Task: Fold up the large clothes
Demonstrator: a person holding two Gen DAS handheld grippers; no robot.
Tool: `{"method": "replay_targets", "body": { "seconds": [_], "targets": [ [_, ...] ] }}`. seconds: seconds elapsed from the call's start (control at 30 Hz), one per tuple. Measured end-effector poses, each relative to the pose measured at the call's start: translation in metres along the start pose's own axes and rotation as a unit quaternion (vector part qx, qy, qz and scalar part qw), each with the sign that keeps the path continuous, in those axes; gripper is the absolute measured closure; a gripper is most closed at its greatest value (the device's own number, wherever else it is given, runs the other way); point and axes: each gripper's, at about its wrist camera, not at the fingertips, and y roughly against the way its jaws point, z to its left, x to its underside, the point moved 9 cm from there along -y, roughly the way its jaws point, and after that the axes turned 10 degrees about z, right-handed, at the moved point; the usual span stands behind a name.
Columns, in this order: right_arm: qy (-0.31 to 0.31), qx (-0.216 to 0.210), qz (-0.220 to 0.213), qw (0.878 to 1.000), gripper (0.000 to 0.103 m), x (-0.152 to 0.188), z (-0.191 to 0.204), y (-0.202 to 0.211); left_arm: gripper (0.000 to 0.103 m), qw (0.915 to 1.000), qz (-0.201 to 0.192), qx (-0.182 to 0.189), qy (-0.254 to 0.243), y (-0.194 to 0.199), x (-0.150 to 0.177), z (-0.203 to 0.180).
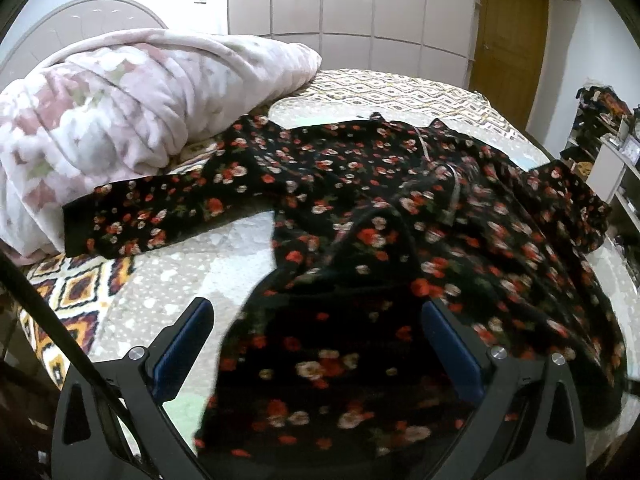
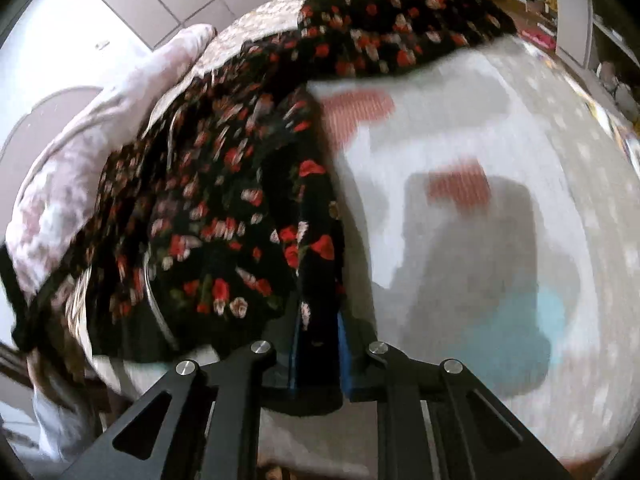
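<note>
Left gripper [image 1: 316,344] is spread wide with its blue pads well apart, hovering over the near end of the dress [image 1: 360,216] and not pinching anything. Right gripper [image 2: 318,354] is closed down narrow on a dark edge of that same dress [image 2: 224,208], fabric squeezed between the blue pads.

Room stuff, biggest first: the bed [image 1: 192,264] takes up nearly everything, covered in a pale spread with light dots, plus a diamond-pattern cover in orange and brown at the left edge and a paler one at the far end. In the right wrist view the spread [image 2: 460,152] shows reddish and light blue patches, but it's blurry so I can't tell what they are.

Behind the bed there's a wall of pale wardrobe panels [image 1: 352,0], and a wooden door [image 1: 508,44] to the right. Bulky pink and white blanket [image 1: 120,112] is heaped at the far left of the bed, just beside one sleeve.

The dress is black with red and cream flowers, lying spread across the bed with both sleeves out to the sides.

Cluttered shelves [image 1: 608,148] sit by the right wall
</note>
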Motion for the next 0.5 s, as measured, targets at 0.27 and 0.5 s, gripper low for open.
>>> {"method": "replay_targets", "body": {
  "seconds": [0.27, 0.5],
  "targets": [
    [-0.011, -0.006, -0.039, 0.999, 0.083, 0.014, -0.007, 0.018, 0.000, 0.9995, 0.002, -0.003, 0.032, 0.011, 0.017, 0.055],
    [0.004, 0.044, -0.099, 0.994, 0.076, -0.009, -0.002, 0.048, 0.000, 0.9977, 0.050, 0.005, 0.045, -0.011, 0.042, 0.083]
  ]
}}
